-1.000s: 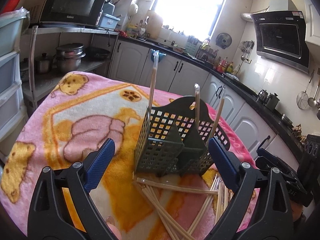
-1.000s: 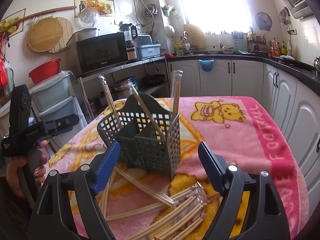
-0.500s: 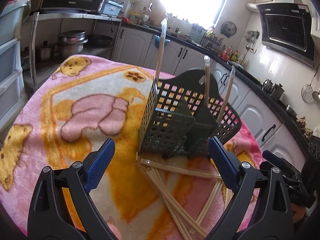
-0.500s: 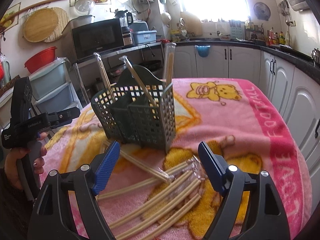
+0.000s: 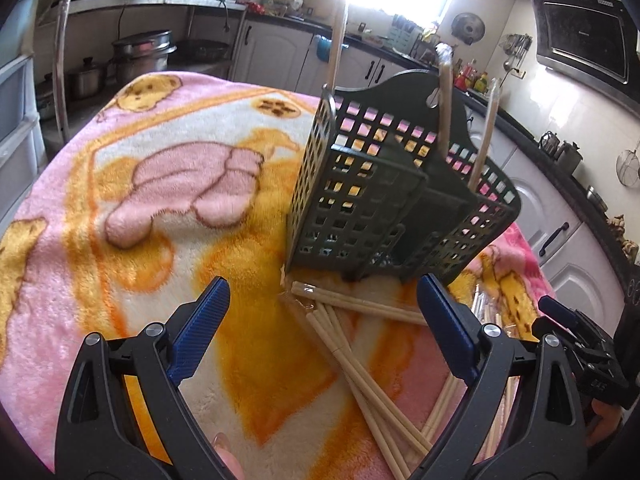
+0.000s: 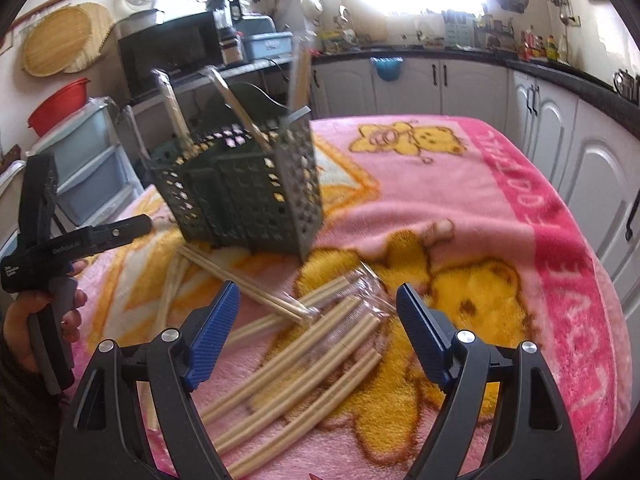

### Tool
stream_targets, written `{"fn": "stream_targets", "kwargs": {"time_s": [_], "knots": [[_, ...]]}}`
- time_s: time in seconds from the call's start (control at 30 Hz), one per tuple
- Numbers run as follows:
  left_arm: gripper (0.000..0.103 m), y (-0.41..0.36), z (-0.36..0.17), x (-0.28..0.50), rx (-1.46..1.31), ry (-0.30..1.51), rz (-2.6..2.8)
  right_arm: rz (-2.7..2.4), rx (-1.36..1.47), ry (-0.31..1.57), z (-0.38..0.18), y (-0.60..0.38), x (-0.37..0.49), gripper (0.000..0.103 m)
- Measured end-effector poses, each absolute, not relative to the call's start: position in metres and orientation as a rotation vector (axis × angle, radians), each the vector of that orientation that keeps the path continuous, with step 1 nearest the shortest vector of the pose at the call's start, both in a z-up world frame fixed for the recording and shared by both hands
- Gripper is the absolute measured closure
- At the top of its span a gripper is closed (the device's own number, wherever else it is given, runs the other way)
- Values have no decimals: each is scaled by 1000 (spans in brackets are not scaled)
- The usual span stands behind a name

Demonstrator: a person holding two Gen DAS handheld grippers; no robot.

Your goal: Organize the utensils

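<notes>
A dark green perforated utensil basket (image 5: 384,200) stands on the pink blanket and holds three wrapped chopstick pairs upright. It also shows in the right wrist view (image 6: 240,196). Several wrapped chopstick pairs (image 5: 360,360) lie on the blanket in front of the basket; the right wrist view shows them (image 6: 304,364) just under my right gripper. My left gripper (image 5: 320,328) is open and empty above the loose chopsticks. My right gripper (image 6: 318,336) is open and empty.
The pink and orange blanket (image 5: 160,200) covers the table. White kitchen cabinets (image 6: 440,84) and a black counter run behind. A shelf with pots (image 5: 140,56) and plastic drawers (image 6: 84,168) stand at the left. The left gripper's body (image 6: 48,240) is at the left table edge.
Both grippers have tilted down and moved closer to the loose chopsticks in front of the basket. Both stay open. The basket has not moved.
</notes>
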State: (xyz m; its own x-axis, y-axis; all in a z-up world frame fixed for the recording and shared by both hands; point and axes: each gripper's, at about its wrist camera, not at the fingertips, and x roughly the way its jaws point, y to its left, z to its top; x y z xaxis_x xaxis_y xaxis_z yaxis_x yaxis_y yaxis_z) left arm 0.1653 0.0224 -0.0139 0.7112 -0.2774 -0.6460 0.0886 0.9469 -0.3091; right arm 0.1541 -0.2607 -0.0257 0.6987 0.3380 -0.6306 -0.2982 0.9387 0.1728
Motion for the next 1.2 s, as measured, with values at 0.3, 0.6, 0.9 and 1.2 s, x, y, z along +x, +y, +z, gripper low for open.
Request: {"fn": "stream_targets", "kwargs": {"time_s": [0.3,0.6,0.9,1.2], "knots": [[17,28,-34,184,-285,818,-206,327,152,827,-53,-280,182,41],[26,34,-47,200,-335,862,-216,313,246,894,-66,-293,205,60],[57,37,-52,209,-339,872,-205,294,264,890,-68,-300,205,84],[95,42,-55,210,-345,886,-204,281,273,872,-66,-301,199,95]]}}
